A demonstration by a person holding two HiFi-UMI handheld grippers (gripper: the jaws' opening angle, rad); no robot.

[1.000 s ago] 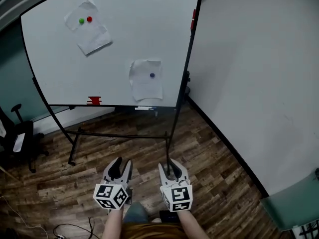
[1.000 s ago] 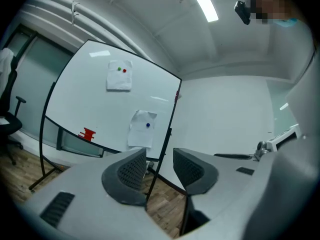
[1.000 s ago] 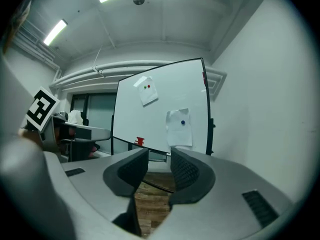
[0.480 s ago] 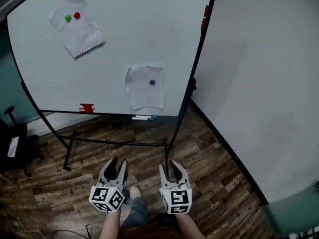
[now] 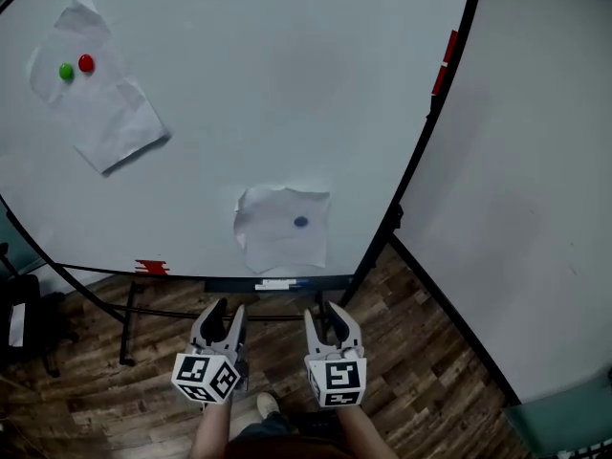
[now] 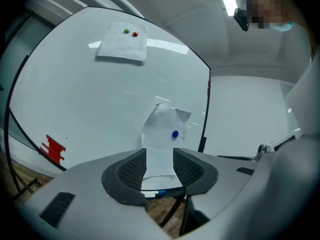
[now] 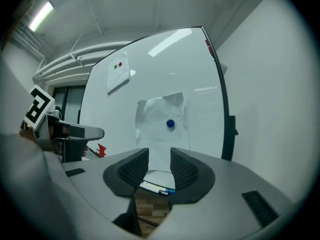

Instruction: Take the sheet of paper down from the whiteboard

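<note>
Nearest the person, low in the head view, the left gripper [image 5: 228, 312] and the right gripper [image 5: 323, 314] are hovering side by side over the wooden floor [image 5: 421, 371]. Both are pointing toward the whiteboard [image 5: 287, 84]. Each gripper's own view is showing its jaws standing apart and grasping nothing, with only the distant board framed in the gap. Just beyond them, the board's marker tray [image 5: 220, 283] is running along the bottom edge. It is holding what looks like a white marker with a blue cap [image 5: 277, 283], and nothing else is showing in it. Right above the tray, the crumpled sheet of paper [image 5: 282, 232] is hanging low on the board, right of centre, pinned by a blue magnet [image 5: 301, 222]. Both grippers are lining up on this sheet, so it is probably the one to take down. Neither gripper is touching it, so the task is only at the approach: reaching the paper, gripping it and freeing it from the magnet are all left. Farther up, at the far left, a second sheet [image 5: 105, 113] is hanging under a green magnet [image 5: 66, 70] and a red magnet [image 5: 86, 63].
</note>
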